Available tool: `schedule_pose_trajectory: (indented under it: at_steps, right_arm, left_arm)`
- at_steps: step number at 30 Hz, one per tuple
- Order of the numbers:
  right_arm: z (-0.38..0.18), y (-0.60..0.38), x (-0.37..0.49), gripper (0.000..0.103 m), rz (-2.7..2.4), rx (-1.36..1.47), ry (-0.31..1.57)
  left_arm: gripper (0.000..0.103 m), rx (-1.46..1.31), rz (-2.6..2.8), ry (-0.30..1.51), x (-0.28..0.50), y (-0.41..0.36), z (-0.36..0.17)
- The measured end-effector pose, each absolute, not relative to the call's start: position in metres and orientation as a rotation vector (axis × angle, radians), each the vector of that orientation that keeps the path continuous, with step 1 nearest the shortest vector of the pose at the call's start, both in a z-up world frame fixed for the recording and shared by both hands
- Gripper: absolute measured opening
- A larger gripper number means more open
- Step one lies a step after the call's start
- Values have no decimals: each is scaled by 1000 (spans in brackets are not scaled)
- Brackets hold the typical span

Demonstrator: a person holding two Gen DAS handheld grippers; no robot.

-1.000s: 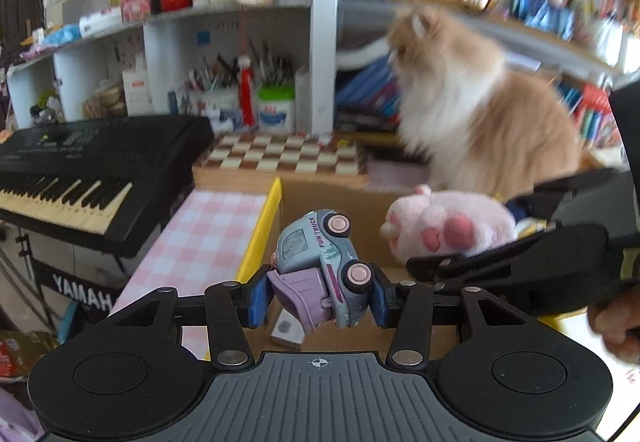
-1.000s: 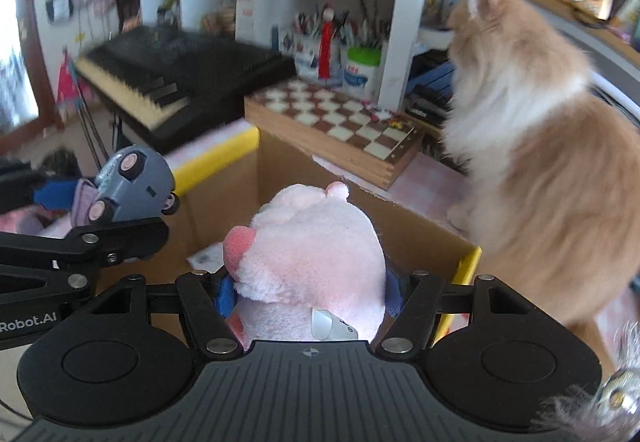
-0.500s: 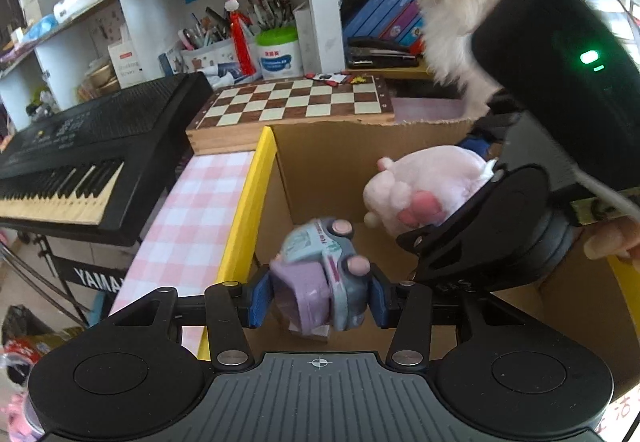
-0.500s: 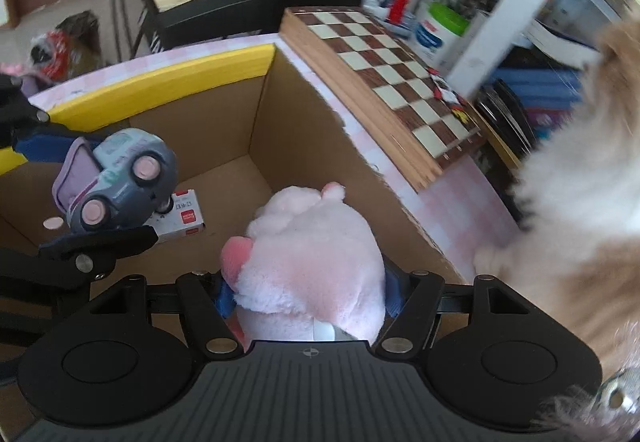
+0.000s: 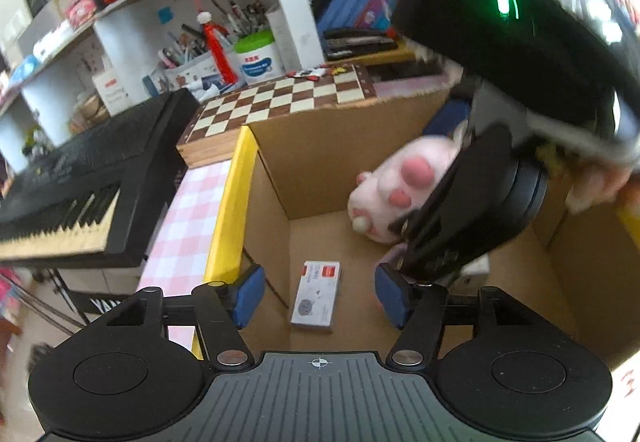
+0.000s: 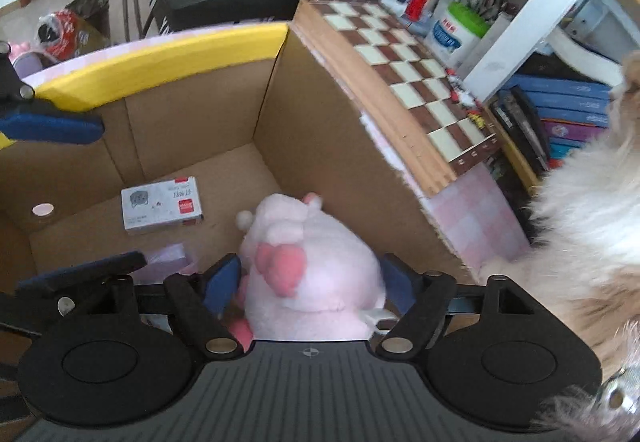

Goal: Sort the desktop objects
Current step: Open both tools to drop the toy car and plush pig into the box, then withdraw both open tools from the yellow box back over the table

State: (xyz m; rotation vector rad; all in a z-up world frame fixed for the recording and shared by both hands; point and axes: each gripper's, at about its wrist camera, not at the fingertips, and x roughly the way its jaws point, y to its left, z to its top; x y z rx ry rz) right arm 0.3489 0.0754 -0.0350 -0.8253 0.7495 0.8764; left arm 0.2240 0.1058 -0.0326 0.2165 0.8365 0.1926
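Both grippers over brown cardboard box (image 5: 320, 145): left gripper (image 5: 320, 296) jaws opening, empty; right gripper (image 6: 310, 284) jaws opening, releasing pink plush toy (image 6: 316, 270).

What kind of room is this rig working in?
Most likely a lived-in home study or hobby room, not a lab. A keyboard stands beside the desk, a chessboard lies behind the cardboard box, shelves hold books and pen pots, and a long-haired cat sits close by.

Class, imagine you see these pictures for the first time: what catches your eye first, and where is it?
The pink plush between the right tool's opening pads, over the cardboard box. Then the chessboard behind the box, and the fluffy cat at the right edge.
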Motion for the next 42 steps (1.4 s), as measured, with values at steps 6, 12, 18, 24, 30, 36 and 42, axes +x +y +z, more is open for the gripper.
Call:
schedule_pose_trajectory:
  at_steps: [6, 12, 18, 24, 30, 36, 42]
  right_arm:
    - [-29, 63, 349, 79, 835, -737, 782]
    - [-25, 59, 336, 80, 814, -690, 787]
    - [-19, 48, 326, 82, 777, -648, 755]
    - [-1, 28, 308, 82, 753, -578, 695]
    - [27, 10, 285, 82, 729, -492, 630]
    - [50, -13, 258, 82, 666, -401, 582]
    - [67, -38, 222, 82, 605, -341, 539]
  left_arm:
    - [62, 302, 182, 864, 221, 100, -35]
    - [62, 282, 162, 853, 213, 106, -33]
    - [81, 222, 152, 794, 197, 105, -21]
    - [89, 224, 182, 724, 178, 96, -4]
    - [90, 191, 189, 636, 157, 93, 18]
    - [91, 168, 188, 562, 132, 92, 38]
    - [92, 133, 177, 512, 96, 95, 56]
